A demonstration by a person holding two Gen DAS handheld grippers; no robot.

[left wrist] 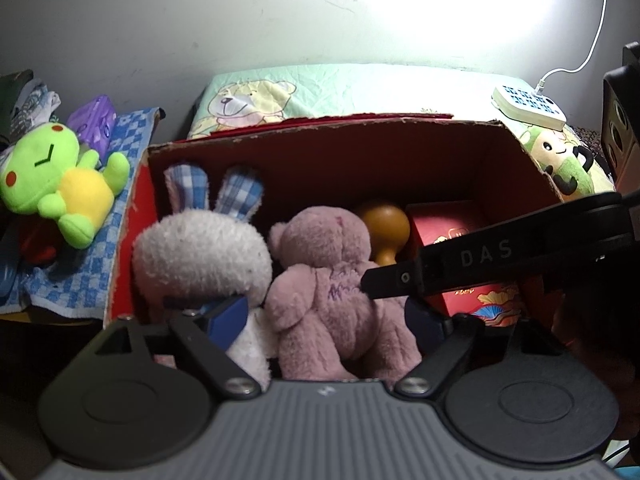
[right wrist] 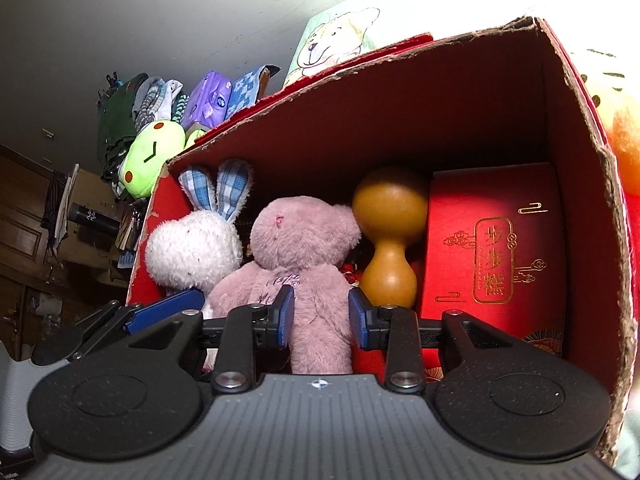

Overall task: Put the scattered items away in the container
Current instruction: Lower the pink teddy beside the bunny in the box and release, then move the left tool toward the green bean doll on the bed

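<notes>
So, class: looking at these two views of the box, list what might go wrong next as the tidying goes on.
1. The right tool has its pads on either side of the pink bear; pulling back carelessly might drag the bear out of the box.
2. The gourd stands upright beside the bear, so a nudge could tip it.
3. The frog lies outside, and the box looks crowded, so adding it may push the rabbit out.
</notes>
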